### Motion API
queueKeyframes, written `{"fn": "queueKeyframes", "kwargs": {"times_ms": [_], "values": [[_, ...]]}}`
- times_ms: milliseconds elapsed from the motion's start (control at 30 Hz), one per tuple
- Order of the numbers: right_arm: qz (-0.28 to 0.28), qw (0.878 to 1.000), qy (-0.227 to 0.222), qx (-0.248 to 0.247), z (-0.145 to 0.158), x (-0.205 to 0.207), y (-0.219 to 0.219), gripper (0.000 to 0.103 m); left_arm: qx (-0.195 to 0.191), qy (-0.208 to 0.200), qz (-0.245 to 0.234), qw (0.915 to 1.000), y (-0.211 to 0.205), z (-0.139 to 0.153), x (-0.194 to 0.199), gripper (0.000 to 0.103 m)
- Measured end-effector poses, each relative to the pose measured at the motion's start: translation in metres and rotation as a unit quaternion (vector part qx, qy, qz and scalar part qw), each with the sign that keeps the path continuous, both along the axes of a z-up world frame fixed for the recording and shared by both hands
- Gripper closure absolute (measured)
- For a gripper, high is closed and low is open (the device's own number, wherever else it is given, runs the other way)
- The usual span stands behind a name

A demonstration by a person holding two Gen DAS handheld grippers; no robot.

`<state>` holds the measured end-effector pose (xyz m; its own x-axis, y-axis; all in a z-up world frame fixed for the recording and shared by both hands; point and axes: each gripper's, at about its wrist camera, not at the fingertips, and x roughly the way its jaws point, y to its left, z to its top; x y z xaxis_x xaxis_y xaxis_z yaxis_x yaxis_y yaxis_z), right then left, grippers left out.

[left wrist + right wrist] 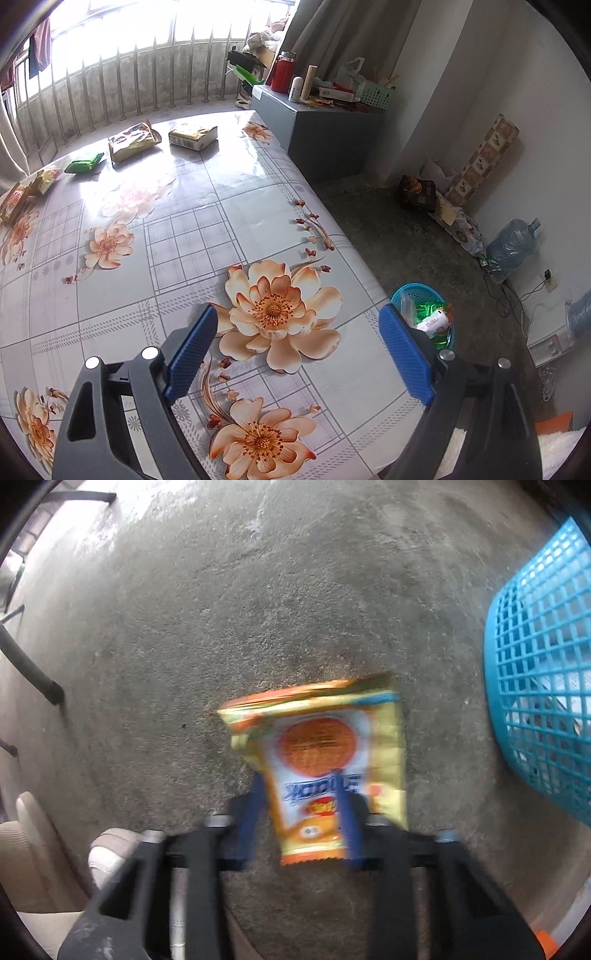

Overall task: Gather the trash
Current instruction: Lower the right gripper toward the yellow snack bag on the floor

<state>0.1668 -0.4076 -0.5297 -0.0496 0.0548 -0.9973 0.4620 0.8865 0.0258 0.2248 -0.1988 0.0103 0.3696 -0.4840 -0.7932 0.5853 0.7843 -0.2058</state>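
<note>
Right wrist view is pretty blurry, but the right claw (301, 790) points down at the grey concrete floor (221, 609). Its blue fingers stand partly apart on either side of a yellow-and-orange plastic snack packet (317, 746), which mostly sticks out ahead of the tips; can't tell if the pads actually touch it. A blue plastic mesh basket (535, 646) sits off to the claw's right. The left claw (299, 310) is spread wide with nothing in it, over the flower-print bench (184, 229).
</note>
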Motion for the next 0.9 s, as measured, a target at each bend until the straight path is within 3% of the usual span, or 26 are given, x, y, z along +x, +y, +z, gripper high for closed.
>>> {"fn": "queueKeyframes", "kwargs": {"times_ms": [267,333,400,433,467,567,733,800,900], "values": [[-0.007,1.000,-0.013,-0.005,0.013,-0.031,0.010,0.103,-0.011,-0.016,-0.003,0.9998,0.005,0.011,-0.011,0.016],[0.007,1.000,-0.014,-0.028,0.020,-0.040,0.018,0.102,-0.011,-0.020,-0.005,0.9997,0.007,0.012,-0.014,0.016],[0.028,0.997,-0.010,-0.066,0.024,-0.044,0.021,0.078,-0.010,-0.020,-0.005,0.9997,0.008,0.012,-0.015,0.016],[0.036,0.995,-0.001,-0.091,0.025,-0.043,0.019,0.038,-0.010,-0.019,-0.006,0.9998,0.008,0.011,-0.015,0.016],[0.045,0.992,0.002,-0.118,0.026,-0.042,0.016,0.020,-0.009,-0.018,-0.005,0.9998,0.008,0.009,-0.014,0.016],[0.053,0.988,0.021,-0.144,0.023,-0.031,-0.002,0.019,-0.005,-0.011,-0.002,0.9999,0.008,0.004,-0.011,0.016],[-0.001,0.986,0.078,-0.148,-0.004,-0.033,-0.039,0.015,-0.001,-0.002,0.004,1.0000,0.004,-0.002,-0.004,0.016],[-0.037,0.987,0.070,-0.138,-0.006,-0.038,-0.051,0.009,0.002,0.001,0.001,1.0000,0.001,-0.005,-0.003,0.016],[-0.043,0.988,0.054,-0.138,-0.005,-0.038,-0.064,0.008,0.010,0.006,-0.005,0.9999,-0.003,-0.010,-0.001,0.016]]}}
